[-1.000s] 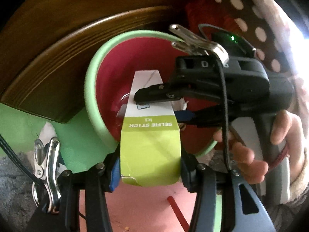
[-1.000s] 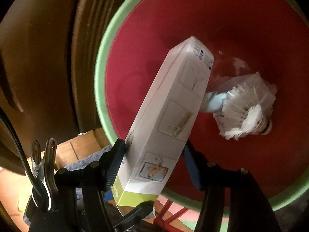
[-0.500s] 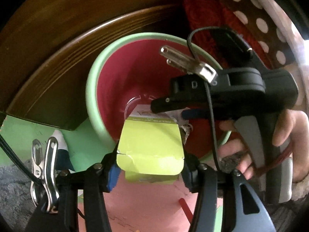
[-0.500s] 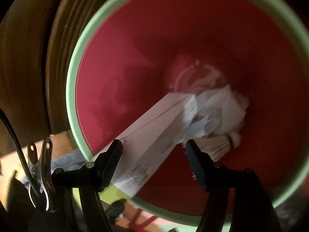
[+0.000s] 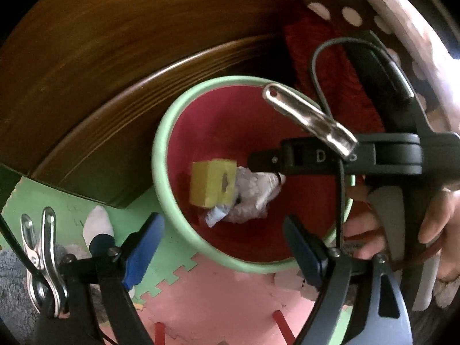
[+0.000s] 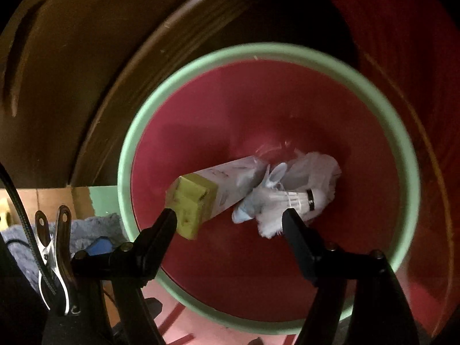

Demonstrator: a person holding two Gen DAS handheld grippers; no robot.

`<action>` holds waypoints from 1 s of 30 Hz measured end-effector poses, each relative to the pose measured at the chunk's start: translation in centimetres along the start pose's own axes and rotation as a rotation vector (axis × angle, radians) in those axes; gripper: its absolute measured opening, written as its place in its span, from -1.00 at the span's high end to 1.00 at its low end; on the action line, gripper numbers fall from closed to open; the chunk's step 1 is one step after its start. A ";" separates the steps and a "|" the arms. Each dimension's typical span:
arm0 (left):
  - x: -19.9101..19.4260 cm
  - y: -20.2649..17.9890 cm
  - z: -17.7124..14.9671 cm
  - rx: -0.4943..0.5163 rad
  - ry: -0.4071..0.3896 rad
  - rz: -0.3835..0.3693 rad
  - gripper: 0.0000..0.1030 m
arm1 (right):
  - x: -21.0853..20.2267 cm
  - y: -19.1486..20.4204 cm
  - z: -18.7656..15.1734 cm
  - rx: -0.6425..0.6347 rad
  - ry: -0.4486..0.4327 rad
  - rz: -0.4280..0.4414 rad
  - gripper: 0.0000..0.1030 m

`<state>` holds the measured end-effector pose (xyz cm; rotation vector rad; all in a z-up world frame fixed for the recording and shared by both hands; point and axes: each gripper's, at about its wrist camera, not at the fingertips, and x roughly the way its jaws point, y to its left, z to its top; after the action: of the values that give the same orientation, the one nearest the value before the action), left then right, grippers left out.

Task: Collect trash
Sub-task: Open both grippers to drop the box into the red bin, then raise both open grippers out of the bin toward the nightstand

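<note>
Released since the earlier frames, the selfie-stick box [image 6: 207,192] now lies inside the bin [image 6: 126,155], slanted against its red wall, touching the shuttlecock [image 6: 290,201] and crumpled paper [image 5: 253,195] at the bottom. Around the bin are a foam puzzle-mat floor [image 5: 218,296] and dark wooden furniture [image 5: 95,66]. Both grippers hang over the rim, the left gripper [image 5: 221,250] and right gripper [image 6: 230,224] opening with nothing between their jaws. Thin, light card like this would likely dent; take it across its narrow sides.
</note>
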<state>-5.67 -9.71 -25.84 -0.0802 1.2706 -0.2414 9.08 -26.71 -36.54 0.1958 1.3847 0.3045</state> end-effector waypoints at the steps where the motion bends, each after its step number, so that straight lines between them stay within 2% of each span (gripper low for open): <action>1: -0.1 -0.1 0.0 0.002 -0.003 -0.001 -0.71 | -0.6 0.3 -0.1 -0.010 -0.009 -0.007 -0.50; 10: -0.8 -0.9 0.0 0.029 -0.033 -0.001 -0.71 | -2.1 0.1 -0.5 -0.025 -0.042 -0.003 -0.50; 20: -2.4 -2.8 -0.1 0.111 -0.095 0.019 -0.71 | -4.1 1.0 -1.3 -0.060 -0.070 -0.008 -0.50; 30: -5.5 -4.3 0.0 0.156 -0.215 -0.010 -0.71 | -8.0 1.6 -2.1 -0.098 -0.162 -0.008 -0.50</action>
<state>-7.80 -12.67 -19.84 0.0210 1.0343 -0.3313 5.65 -27.93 -28.91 0.1308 1.2070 0.3420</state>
